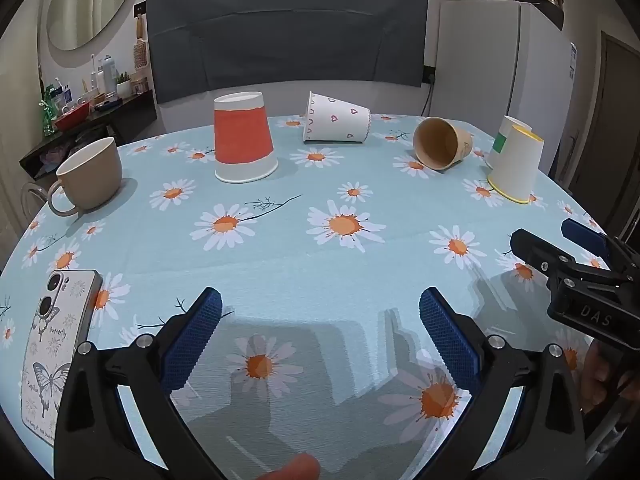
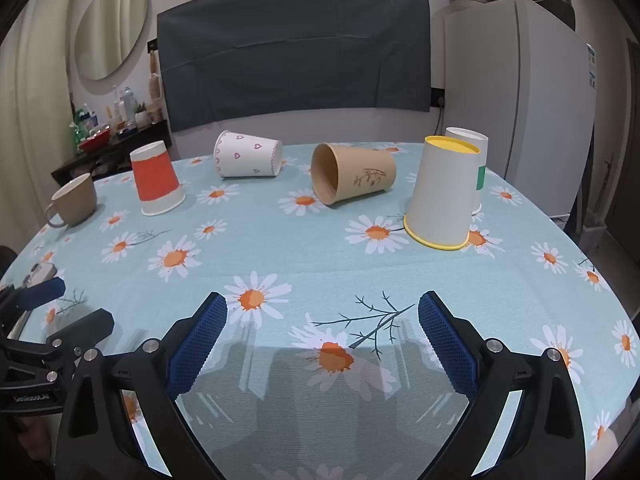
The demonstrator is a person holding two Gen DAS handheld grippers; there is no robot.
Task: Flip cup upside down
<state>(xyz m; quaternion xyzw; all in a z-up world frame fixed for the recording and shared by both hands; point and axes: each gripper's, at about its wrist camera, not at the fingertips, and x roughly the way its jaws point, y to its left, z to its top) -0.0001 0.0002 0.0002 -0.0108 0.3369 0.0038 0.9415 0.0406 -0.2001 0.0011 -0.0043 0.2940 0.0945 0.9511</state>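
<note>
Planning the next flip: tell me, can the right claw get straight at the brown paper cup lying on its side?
Probably yes. The right claw is open and holds nothing, and only bare tablecloth lies between it and the brown cup; the yellow-rimmed cup stands off to the right.

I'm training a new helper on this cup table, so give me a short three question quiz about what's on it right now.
1. True or false: the orange cup stands upside down, rim on the tablecloth.
2. Which cups lie on their sides? A) heart cup and brown paper cup; B) yellow-rimmed cup and beige mug; C) none.
3. Fill in: the left gripper and right gripper both hang over the cloth with jaws ____ and nothing between them.

Key:
1. True.
2. A. The yellow-rimmed cup is upside down; the mug is upright, mouth up.
3. Open.
</note>
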